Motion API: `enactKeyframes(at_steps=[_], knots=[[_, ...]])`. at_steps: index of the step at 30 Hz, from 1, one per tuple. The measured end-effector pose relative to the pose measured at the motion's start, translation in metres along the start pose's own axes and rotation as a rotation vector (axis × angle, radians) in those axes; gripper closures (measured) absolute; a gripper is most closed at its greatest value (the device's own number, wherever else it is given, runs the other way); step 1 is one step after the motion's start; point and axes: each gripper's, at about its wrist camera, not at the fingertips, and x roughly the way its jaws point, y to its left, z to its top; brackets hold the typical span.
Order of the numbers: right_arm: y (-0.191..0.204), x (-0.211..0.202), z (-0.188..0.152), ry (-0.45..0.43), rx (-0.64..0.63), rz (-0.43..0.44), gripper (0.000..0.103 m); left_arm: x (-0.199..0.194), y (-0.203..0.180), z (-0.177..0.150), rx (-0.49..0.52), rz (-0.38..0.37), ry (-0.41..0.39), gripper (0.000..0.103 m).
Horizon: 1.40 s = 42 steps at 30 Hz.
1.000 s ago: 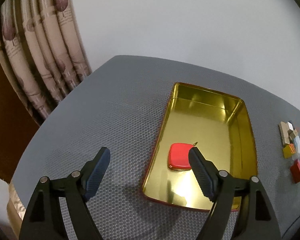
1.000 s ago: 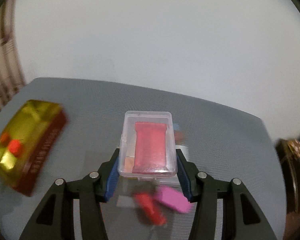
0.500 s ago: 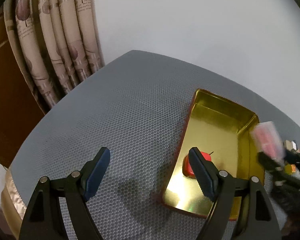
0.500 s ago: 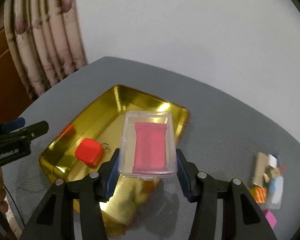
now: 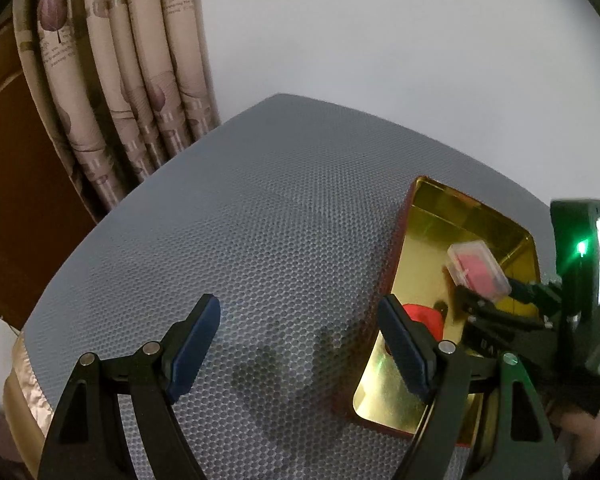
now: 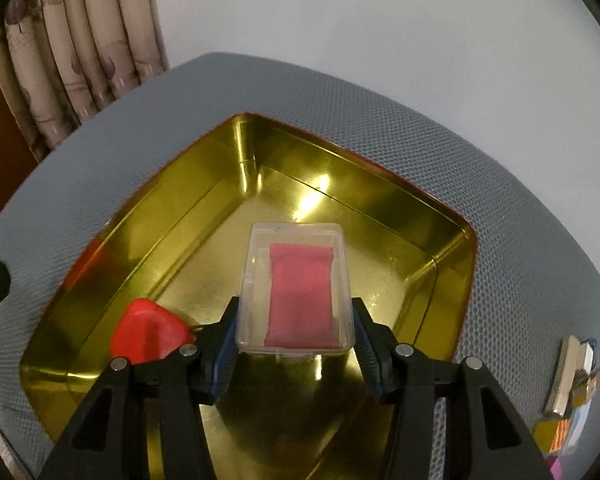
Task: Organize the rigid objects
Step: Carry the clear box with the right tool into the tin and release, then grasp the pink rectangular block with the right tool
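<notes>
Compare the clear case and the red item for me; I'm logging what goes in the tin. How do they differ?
The clear case is see-through, showing a pink packet inside; the red item is solid red. The case is a long rectangle and looks larger; the red item is squat with rounded corners. The case is clamped in the right gripper above the tin; the red item lies loose on the tin's floor. Both are rigid and within the tin's outline.
</notes>
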Motion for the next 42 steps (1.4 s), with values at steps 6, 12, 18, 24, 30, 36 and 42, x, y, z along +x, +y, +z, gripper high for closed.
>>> enactKeyframes(at_steps=[6,12,18,24,30,36,42], knots=[[0.005,0.012,0.005,0.044,-0.021,-0.020,0.050,0.005,-0.005,-0.002,0.013,-0.006,0.019,0.025],[0.010,0.017,0.004,0.065,-0.032,-0.031,0.050,0.009,-0.007,-0.002,0.019,-0.006,0.021,0.025],[0.013,0.017,0.006,0.070,-0.039,-0.040,0.049,0.011,-0.010,-0.002,0.023,-0.007,0.020,0.025],[0.015,0.006,0.005,0.027,-0.061,-0.022,0.044,0.012,-0.014,-0.004,0.029,0.006,0.021,0.025],[0.006,-0.029,0.000,-0.049,-0.020,0.036,0.044,0.009,-0.016,-0.005,0.029,0.003,0.004,0.025],[-0.047,-0.077,-0.049,-0.112,0.047,0.028,0.044,0.006,-0.027,-0.007,0.051,0.013,-0.010,0.025],[-0.122,-0.107,-0.107,-0.119,0.129,-0.059,0.044,0.005,-0.040,-0.010,0.086,0.030,-0.021,0.025]])
